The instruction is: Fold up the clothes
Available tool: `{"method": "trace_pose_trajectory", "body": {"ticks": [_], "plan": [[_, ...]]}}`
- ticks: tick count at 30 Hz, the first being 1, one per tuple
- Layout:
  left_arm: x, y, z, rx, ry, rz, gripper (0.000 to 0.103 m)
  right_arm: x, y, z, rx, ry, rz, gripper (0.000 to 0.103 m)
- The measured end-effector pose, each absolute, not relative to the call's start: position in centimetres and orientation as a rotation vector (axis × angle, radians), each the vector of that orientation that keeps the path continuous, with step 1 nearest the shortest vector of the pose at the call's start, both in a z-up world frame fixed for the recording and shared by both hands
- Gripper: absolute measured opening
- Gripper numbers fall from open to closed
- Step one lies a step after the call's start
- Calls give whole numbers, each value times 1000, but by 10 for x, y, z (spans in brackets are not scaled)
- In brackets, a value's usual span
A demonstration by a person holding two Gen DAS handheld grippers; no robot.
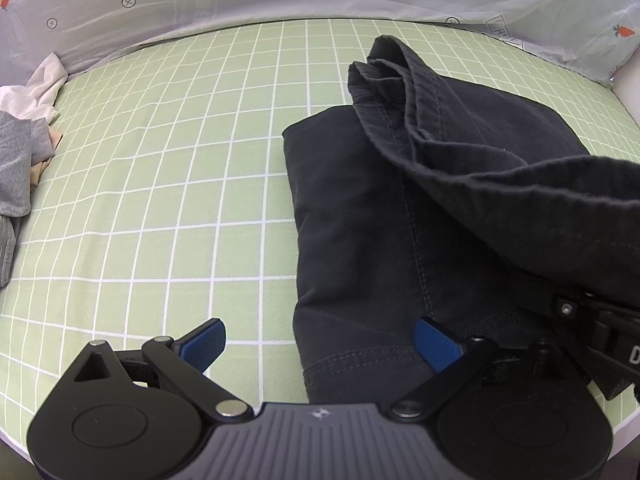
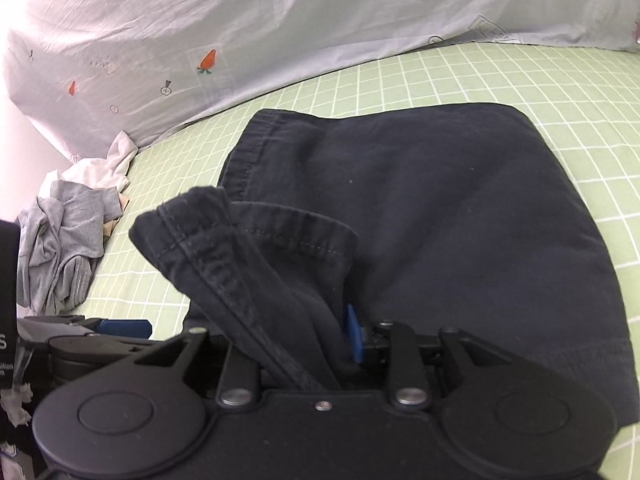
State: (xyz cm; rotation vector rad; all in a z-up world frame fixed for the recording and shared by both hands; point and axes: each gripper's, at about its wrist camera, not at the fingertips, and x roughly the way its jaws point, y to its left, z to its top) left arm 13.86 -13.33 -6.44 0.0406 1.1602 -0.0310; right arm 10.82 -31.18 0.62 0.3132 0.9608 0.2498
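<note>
- Dark trousers (image 2: pixel 420 208) folded on the green checked bed sheet (image 1: pixel 160 200), hem end (image 2: pixel 192 216) raised between the pads of the right hand-held gripper (image 2: pixel 304 344); grip slack or firm, impossible to tell.
- Left hand-held gripper (image 1: pixel 320 344) spread wide, holding nothing, straddling the fold's near edge.
- Risk: hem slipping early, landing crooked.
- Risk: unpinned fold dragging, opening.
</note>
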Motion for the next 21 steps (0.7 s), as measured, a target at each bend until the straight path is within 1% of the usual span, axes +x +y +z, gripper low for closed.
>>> {"method": "trace_pose_trajectory", "body": {"ticks": [1, 3, 5, 6, 10, 12, 21], "plan": [[138, -132, -65, 32, 1161, -29, 100, 107, -315, 7, 326, 967, 246, 32], [136, -128, -64, 14, 1164, -24, 100, 109, -321, 10, 367, 976, 234, 43], [134, -126, -63, 3, 1165, -16, 100, 108, -326, 13, 394, 979, 218, 48], [133, -124, -62, -3, 1165, -13, 100, 111, -328, 13, 409, 983, 202, 55], [127, -117, -59, -31, 1167, 7, 100, 106, -346, 18, 463, 987, 157, 66], [125, -115, -58, -46, 1169, 19, 100, 104, -352, 21, 464, 988, 134, 78], [117, -112, -53, -46, 1156, 62, 100, 87, -380, 39, 478, 971, 73, 83]]}}
